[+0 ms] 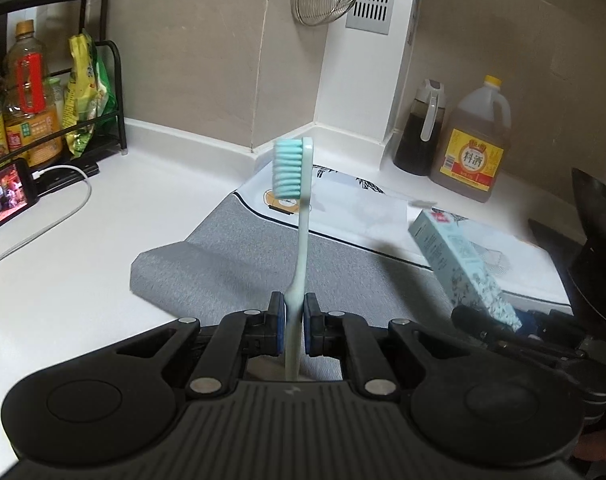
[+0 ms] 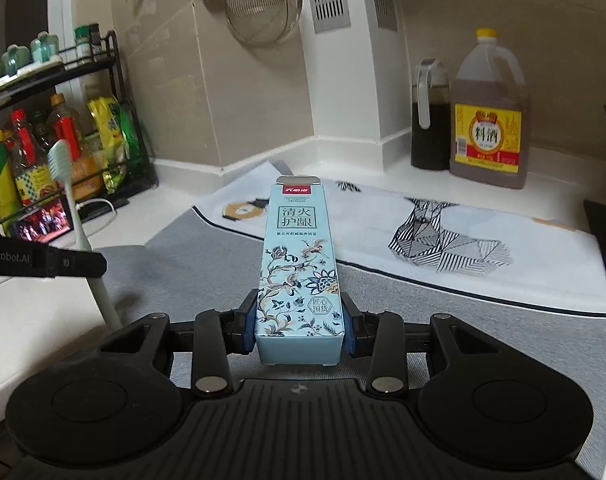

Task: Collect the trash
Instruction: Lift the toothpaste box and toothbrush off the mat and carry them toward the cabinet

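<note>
My left gripper (image 1: pixel 294 312) is shut on a pale green toothbrush (image 1: pixel 301 240) by its handle; the blue bristle head points up and away. The toothbrush also shows at the left of the right wrist view (image 2: pixel 73 208). My right gripper (image 2: pixel 299 320) is shut on a light blue toothpaste box (image 2: pixel 297 264) with a floral print, held lengthwise above the mat. The box also shows at the right of the left wrist view (image 1: pixel 459 264). Both items are lifted off the counter.
A grey mat (image 1: pixel 223 276) and a white printed cloth (image 2: pixel 443 232) lie on the white counter (image 1: pixel 63 280). A cooking wine jug (image 2: pixel 489 120) and dark oil bottle (image 2: pixel 429 120) stand at the back. A condiment rack (image 1: pixel 43 100), phone (image 1: pixel 7 196) and cable (image 1: pixel 55 224) are left.
</note>
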Demonstrator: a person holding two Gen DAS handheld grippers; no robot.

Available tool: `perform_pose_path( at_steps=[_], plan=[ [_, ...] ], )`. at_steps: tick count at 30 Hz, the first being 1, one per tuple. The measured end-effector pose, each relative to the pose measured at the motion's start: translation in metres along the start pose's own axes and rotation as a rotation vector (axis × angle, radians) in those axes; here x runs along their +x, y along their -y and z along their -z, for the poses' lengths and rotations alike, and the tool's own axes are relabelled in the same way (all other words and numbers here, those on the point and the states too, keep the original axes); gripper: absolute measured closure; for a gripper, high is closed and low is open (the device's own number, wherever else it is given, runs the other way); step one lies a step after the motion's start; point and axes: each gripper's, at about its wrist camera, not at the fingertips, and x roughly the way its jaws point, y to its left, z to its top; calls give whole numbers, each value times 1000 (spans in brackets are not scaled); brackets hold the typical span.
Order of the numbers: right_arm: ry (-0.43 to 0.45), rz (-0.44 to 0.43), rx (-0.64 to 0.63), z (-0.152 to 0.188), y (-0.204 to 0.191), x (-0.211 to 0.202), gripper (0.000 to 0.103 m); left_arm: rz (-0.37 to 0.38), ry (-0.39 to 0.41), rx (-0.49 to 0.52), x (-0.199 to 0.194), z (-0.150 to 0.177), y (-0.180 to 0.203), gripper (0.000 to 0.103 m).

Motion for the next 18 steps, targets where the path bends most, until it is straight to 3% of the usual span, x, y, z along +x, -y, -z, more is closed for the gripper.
perform_pose_path(
  at_steps=[10,18],
  plan=[
    [50,-99,-26,15,-14,-68,61,-7,5,32,-56,39,4,93],
    [2,-144,-27,57,-20,-119,61,-31,-12,75,-94,90,4,93]
  ],
)
